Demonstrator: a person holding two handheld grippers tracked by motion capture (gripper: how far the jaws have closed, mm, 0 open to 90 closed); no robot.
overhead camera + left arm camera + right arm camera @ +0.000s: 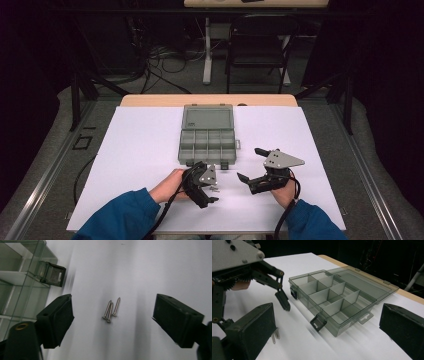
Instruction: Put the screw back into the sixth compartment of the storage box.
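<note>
Three small silver screws (111,311) lie side by side on the white sheet, just in front of the grey compartment box (207,142). My left gripper (112,313) stands open over them, one jaw on each side, not touching. From above, the left gripper (209,184) sits near the box's front edge with the screws (215,188) beside it. My right gripper (251,164) is open and holds nothing, to the right of the box's front corner. In the right gripper view the screws (275,336) peek out beside my own left jaw.
The box (337,302) is open, its clear lid (208,118) laid back flat, and its compartments look empty. A black latch (51,273) sticks out from its front wall. The white sheet (140,150) covers the table. A chair (257,45) stands beyond the far edge.
</note>
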